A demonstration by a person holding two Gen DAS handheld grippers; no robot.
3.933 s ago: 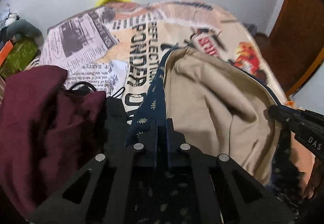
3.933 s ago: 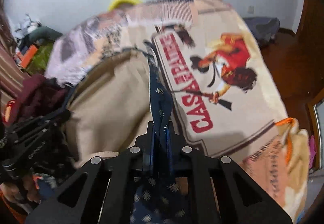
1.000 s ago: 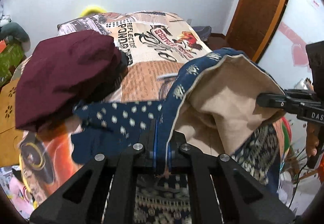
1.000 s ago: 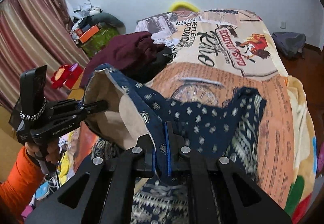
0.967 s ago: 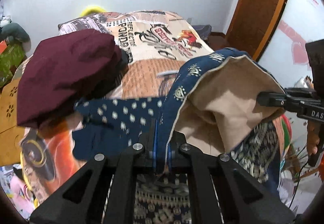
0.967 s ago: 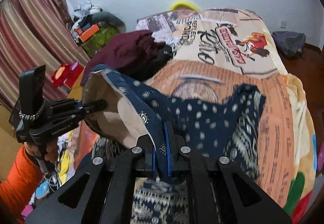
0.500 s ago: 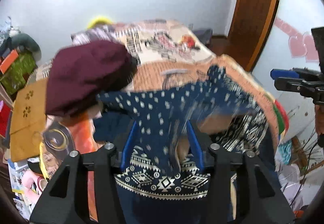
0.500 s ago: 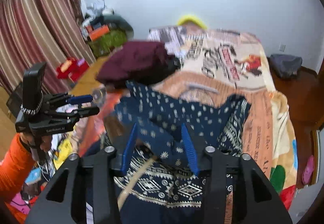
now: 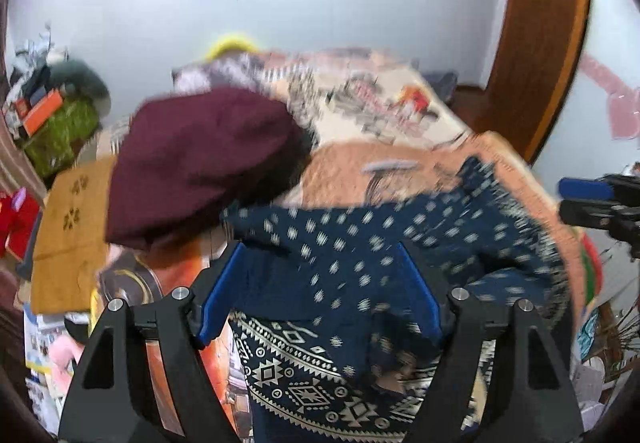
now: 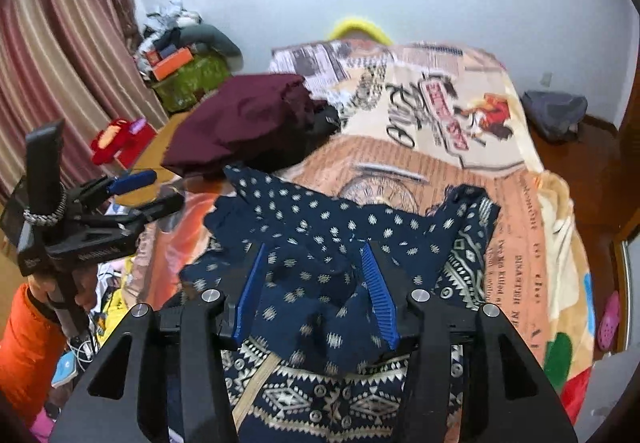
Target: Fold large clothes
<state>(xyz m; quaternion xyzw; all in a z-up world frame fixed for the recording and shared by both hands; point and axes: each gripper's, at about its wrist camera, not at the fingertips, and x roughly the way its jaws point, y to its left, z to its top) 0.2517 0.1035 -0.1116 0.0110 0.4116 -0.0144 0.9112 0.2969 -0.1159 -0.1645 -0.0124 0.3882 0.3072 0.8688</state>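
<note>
A navy garment with white dots and a patterned hem [image 9: 360, 255] lies crumpled on the near end of the bed; it also shows in the right wrist view [image 10: 340, 243]. My left gripper [image 9: 320, 295] is open and empty above it, its blue pads spread wide. My right gripper [image 10: 316, 291] is open and empty above the same garment. The left gripper shows at the left of the right wrist view [image 10: 136, 191], and the right gripper at the right edge of the left wrist view [image 9: 596, 199].
A maroon garment pile [image 9: 200, 159] [image 10: 248, 123] lies on the bed's left side. The printed bedspread [image 10: 440, 103] covers the bed. A curtain [image 10: 60, 63] and clutter stand at the left, a wooden door [image 9: 548, 43] at the right.
Both grippers opened and let go of the navy garment, which dropped onto the bed. Both grippers have lifted and pulled back.
</note>
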